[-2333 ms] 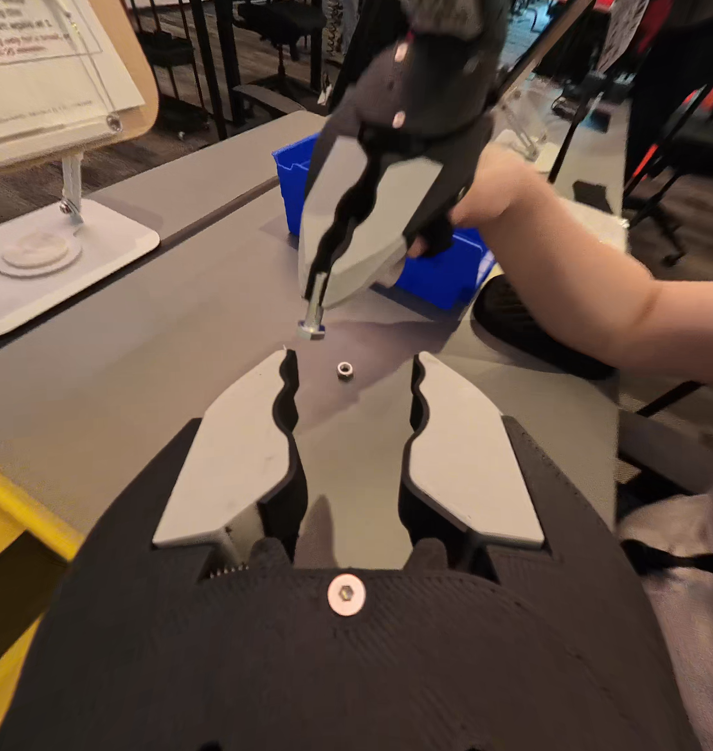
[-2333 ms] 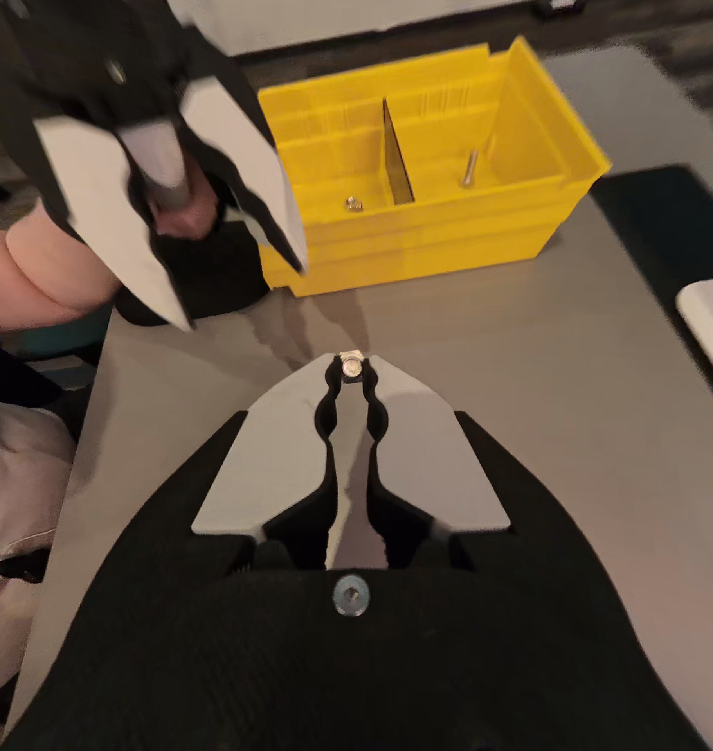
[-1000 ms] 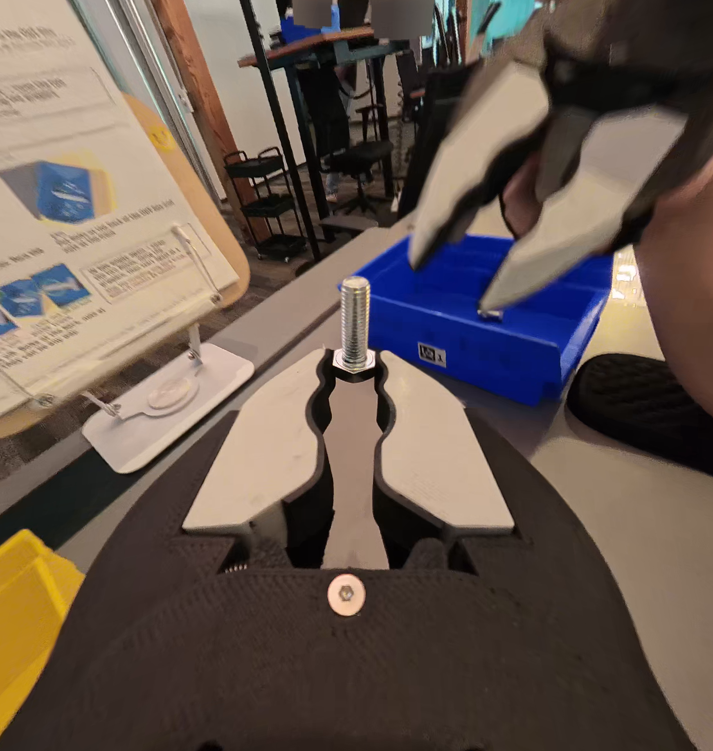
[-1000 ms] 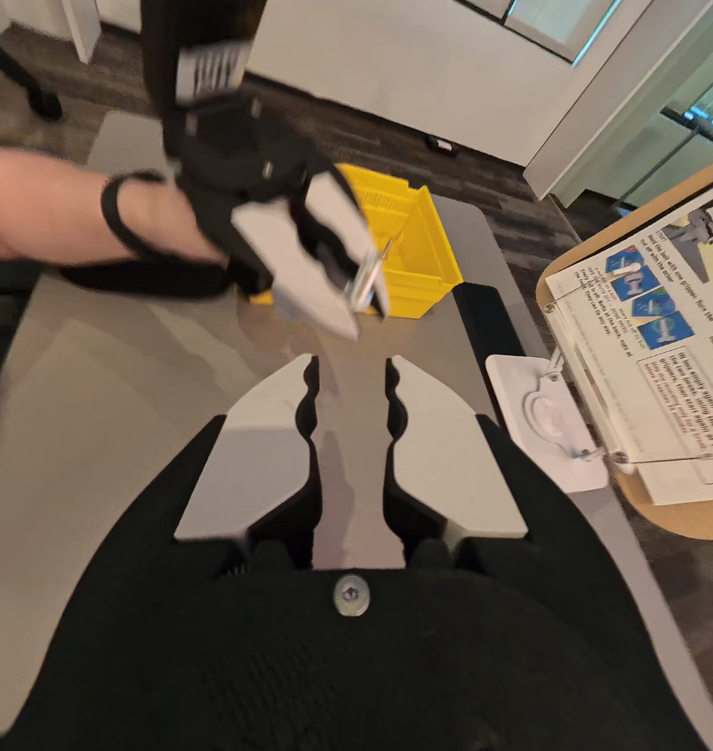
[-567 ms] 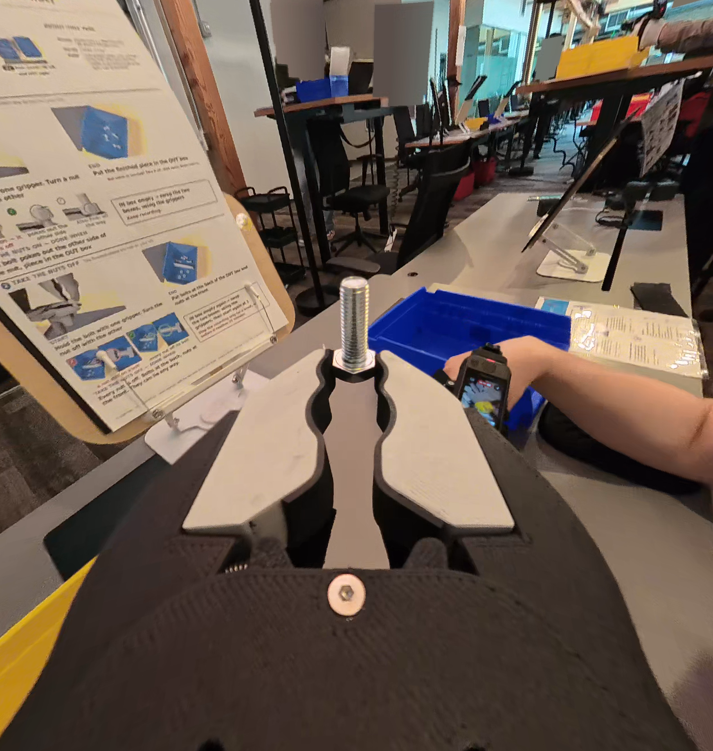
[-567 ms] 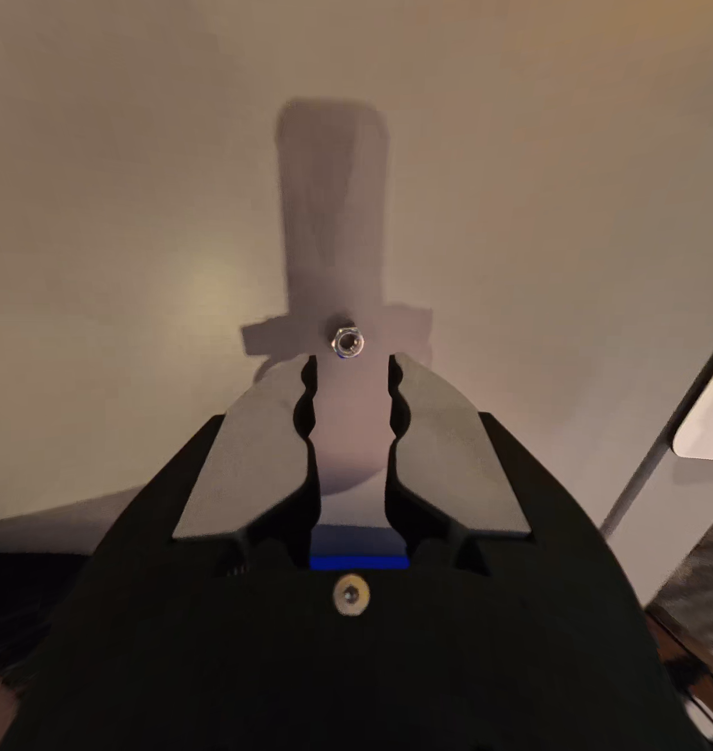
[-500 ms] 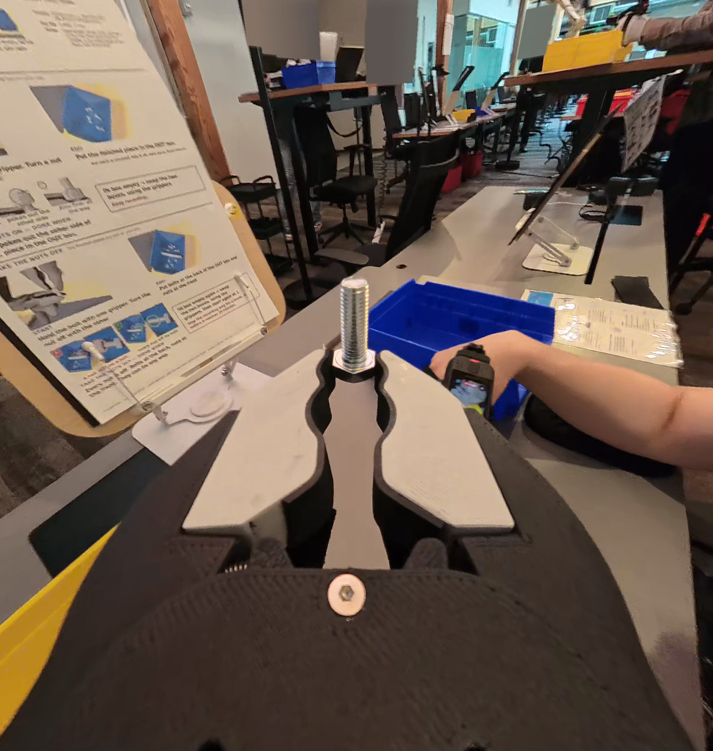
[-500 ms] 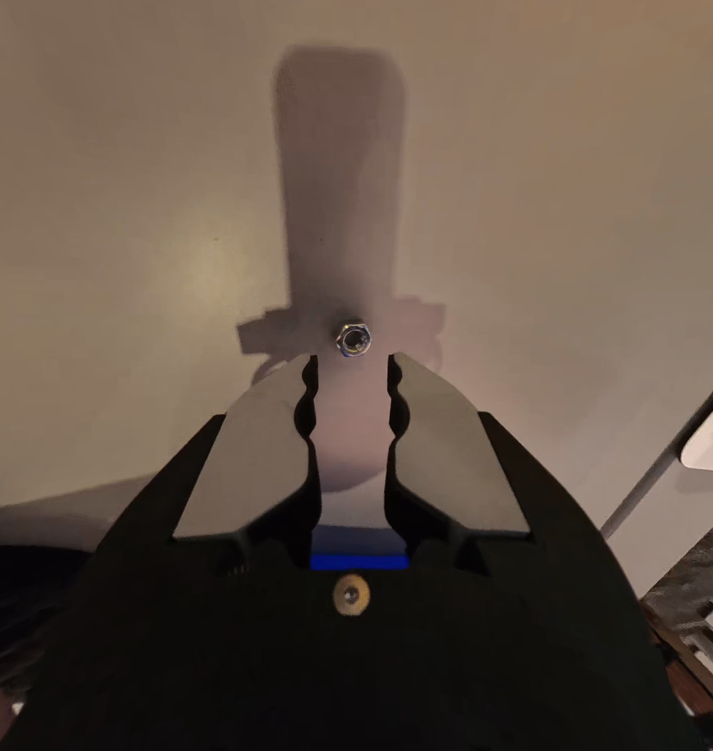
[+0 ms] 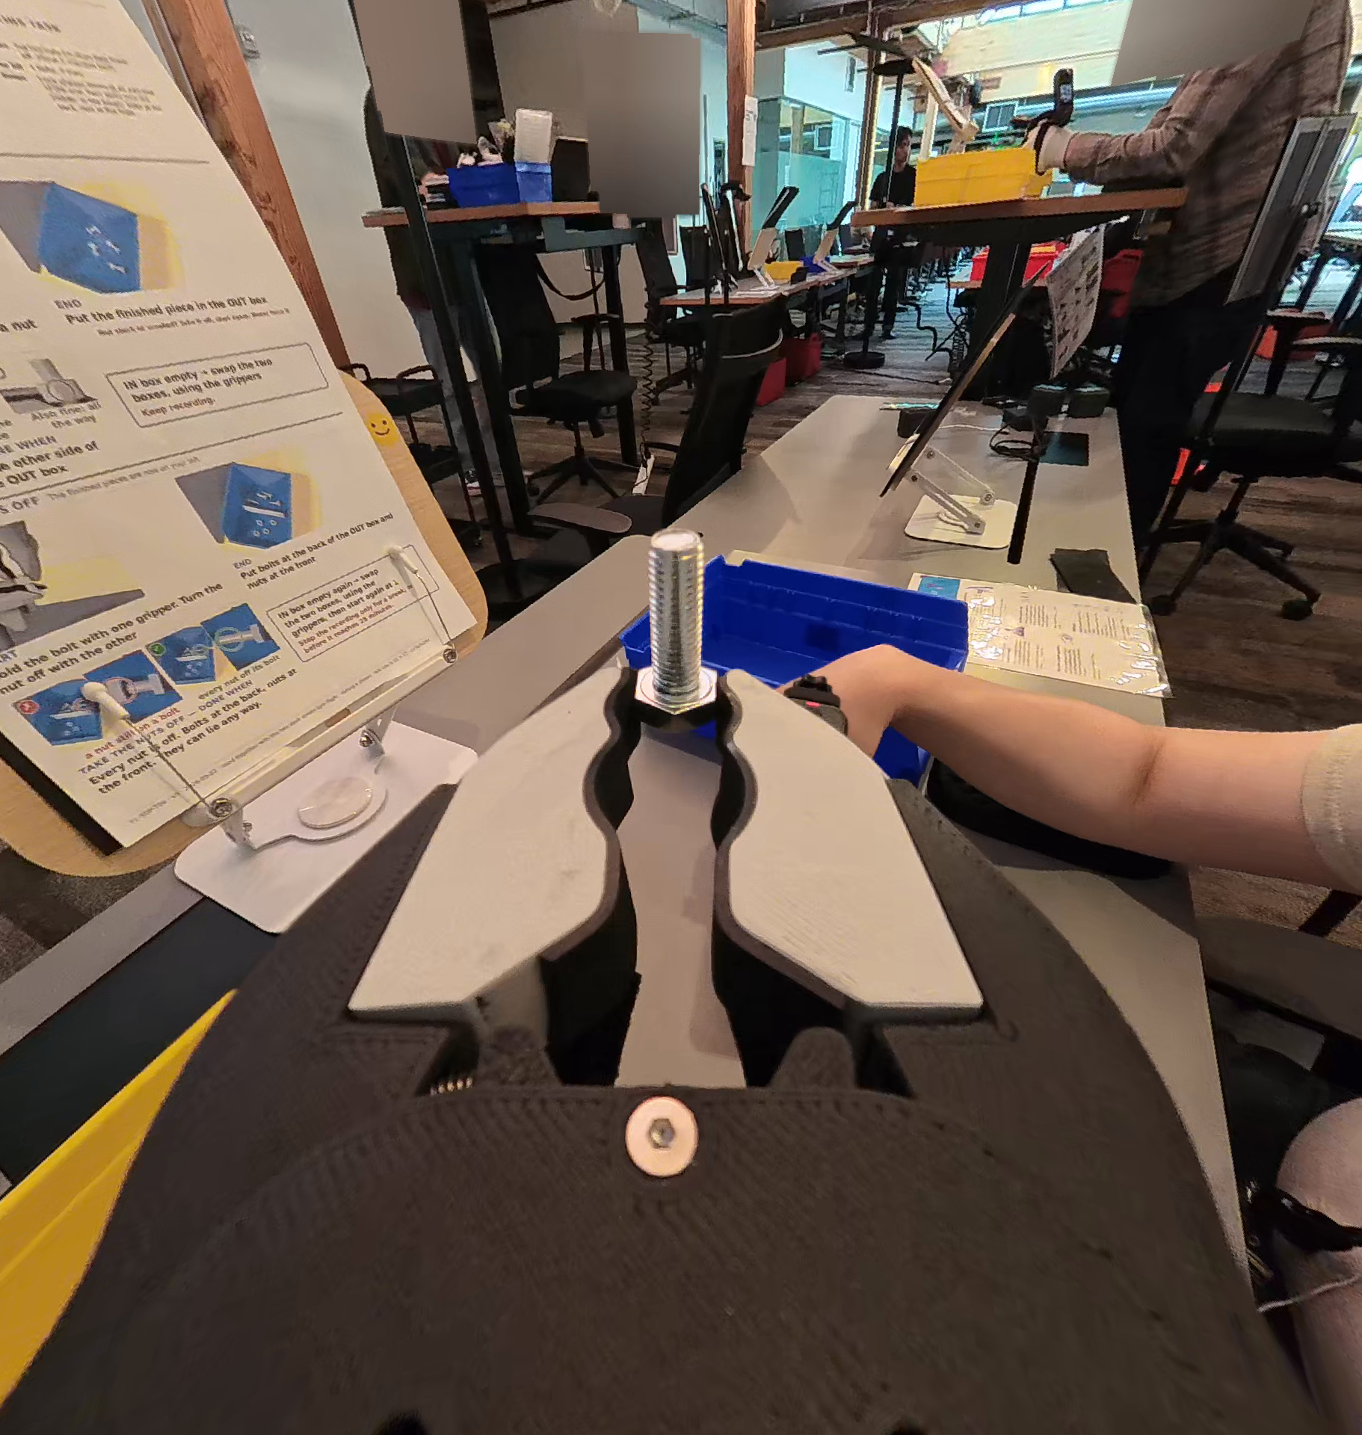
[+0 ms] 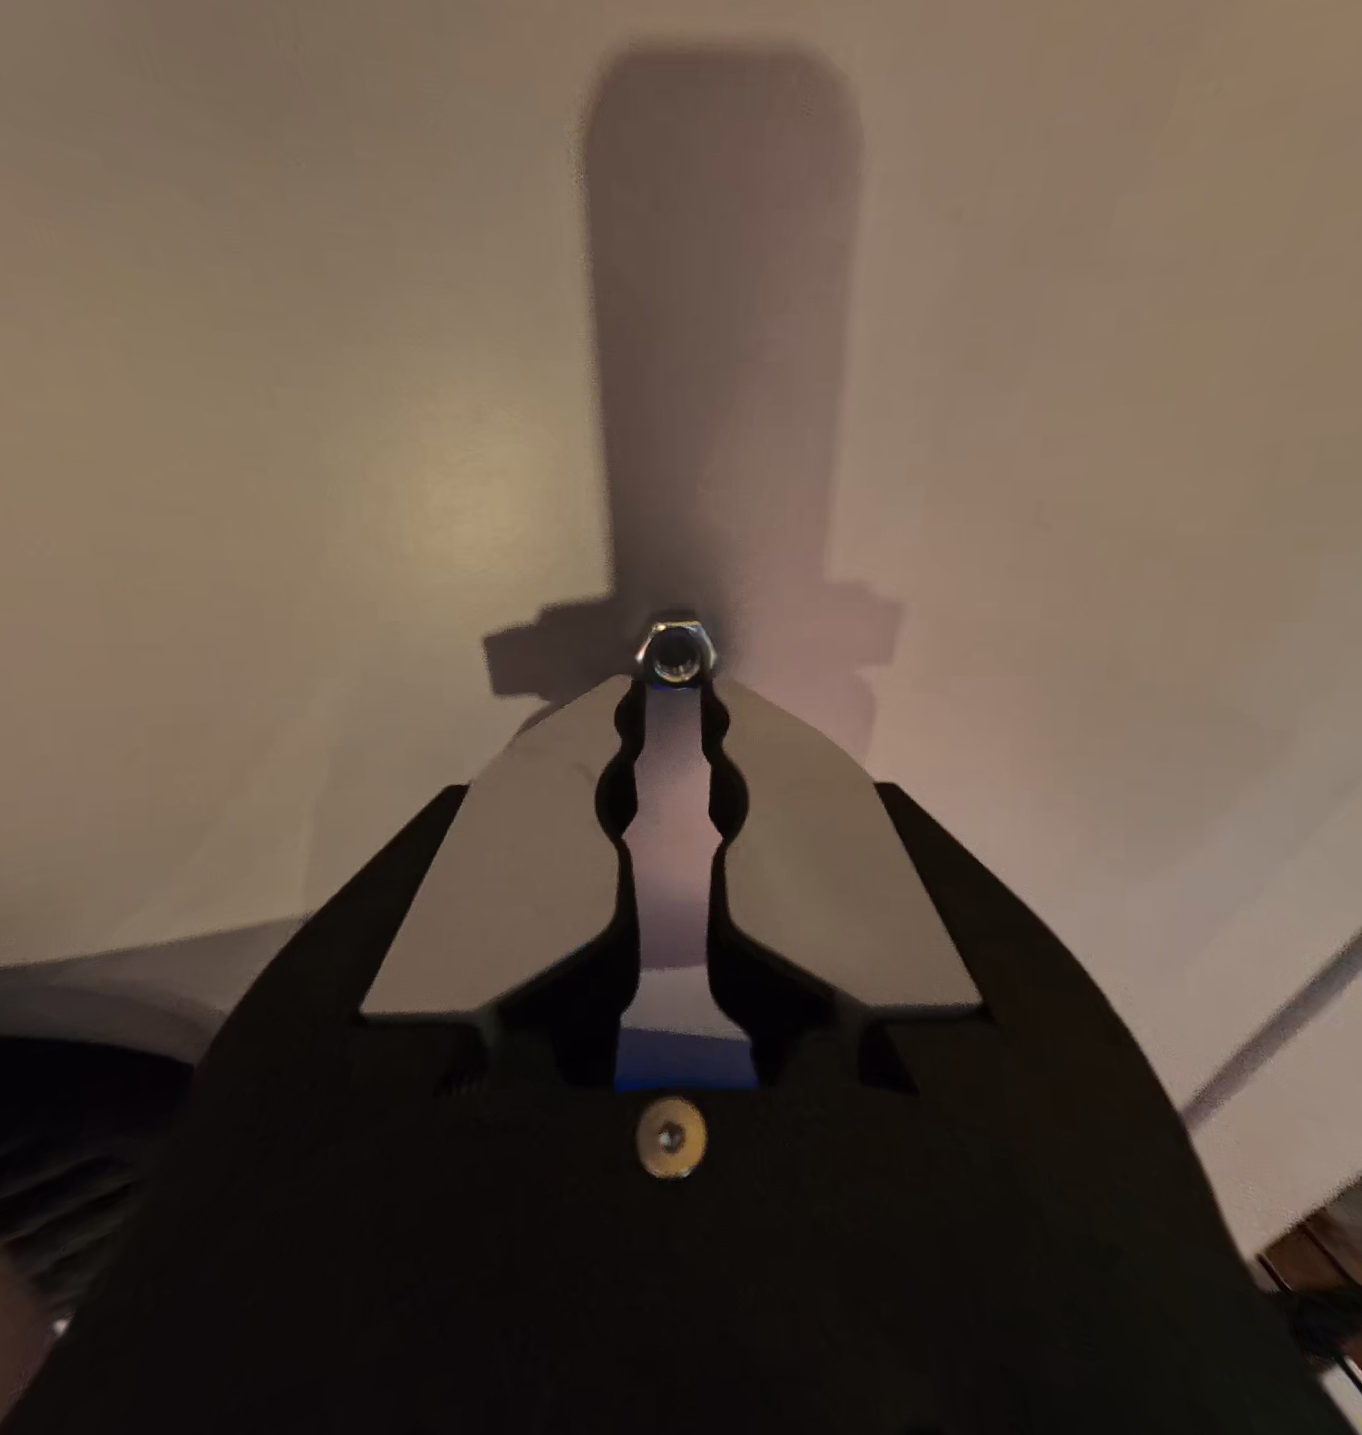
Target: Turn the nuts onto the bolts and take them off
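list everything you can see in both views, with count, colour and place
bolt: 1, silver, upright, head clamped in the left tongs' tips
nut: 1, silver, on the table at the right tongs' tips
blue bin: 1, blue, on the table behind the bolt
yellow bin: 1, yellow, lower left edge of the left view
sign: 1, white sheet on a tan board with a white stand, left on the table
sheet: 1, clear-sleeved paper, right of the blue bin
table: 1, grey, under everything
left tongs: 1, grey fingers on black body, shut on the bolt
right tongs: 1, same colours, closed around the nut
arm: 1, bare, reaching to the blue bin from the right
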A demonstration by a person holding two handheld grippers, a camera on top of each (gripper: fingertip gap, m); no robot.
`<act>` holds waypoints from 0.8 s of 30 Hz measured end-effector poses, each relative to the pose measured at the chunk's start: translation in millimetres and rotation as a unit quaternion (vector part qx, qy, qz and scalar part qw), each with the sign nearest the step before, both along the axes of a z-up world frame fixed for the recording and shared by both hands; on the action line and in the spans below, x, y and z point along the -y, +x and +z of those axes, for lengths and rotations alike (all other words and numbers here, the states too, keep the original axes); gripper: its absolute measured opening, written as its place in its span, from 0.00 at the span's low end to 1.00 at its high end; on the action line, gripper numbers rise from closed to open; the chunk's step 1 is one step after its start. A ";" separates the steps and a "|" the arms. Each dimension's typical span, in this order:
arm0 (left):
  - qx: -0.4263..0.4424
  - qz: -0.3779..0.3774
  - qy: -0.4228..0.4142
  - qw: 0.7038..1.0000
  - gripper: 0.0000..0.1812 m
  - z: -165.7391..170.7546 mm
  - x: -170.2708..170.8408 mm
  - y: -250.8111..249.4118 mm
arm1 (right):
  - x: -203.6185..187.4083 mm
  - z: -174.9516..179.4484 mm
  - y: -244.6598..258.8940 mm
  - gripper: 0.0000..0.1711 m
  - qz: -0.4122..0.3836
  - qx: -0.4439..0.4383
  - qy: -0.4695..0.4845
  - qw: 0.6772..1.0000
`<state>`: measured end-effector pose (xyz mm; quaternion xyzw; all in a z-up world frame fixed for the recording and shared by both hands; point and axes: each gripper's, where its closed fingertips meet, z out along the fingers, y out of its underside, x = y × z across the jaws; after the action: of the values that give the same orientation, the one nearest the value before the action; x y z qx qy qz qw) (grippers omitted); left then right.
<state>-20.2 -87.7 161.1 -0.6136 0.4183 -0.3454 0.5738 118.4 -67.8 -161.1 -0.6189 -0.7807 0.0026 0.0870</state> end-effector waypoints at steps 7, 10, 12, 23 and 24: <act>0.009 -0.005 -0.007 1.000 0.10 2.5 3.9 -3.1 | 16.2 -0.4 0.0 0.11 -0.003 0.019 -0.024 1.000; 0.006 -0.003 -0.004 1.000 0.10 2.4 4.6 -2.8 | 17.1 3.9 -10.2 0.18 0.005 -0.009 -0.016 1.000; 0.005 -0.006 -0.004 1.000 0.10 2.4 5.9 -1.8 | 20.3 4.4 -18.2 0.20 -0.001 -0.025 -0.029 0.999; -0.010 -0.012 -0.002 1.000 0.10 -1.9 7.8 5.6 | 14.6 -0.6 -15.7 0.19 -0.049 -0.013 -0.045 0.998; -0.011 -0.013 -0.002 1.000 0.10 -2.5 7.7 6.6 | 15.0 -0.6 -16.3 0.18 -0.048 -0.013 -0.046 0.998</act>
<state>-13.6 -95.4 158.6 -0.6131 0.4316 -0.3470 0.5634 102.1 -82.8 -161.7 -0.6586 -0.7481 0.0426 0.0691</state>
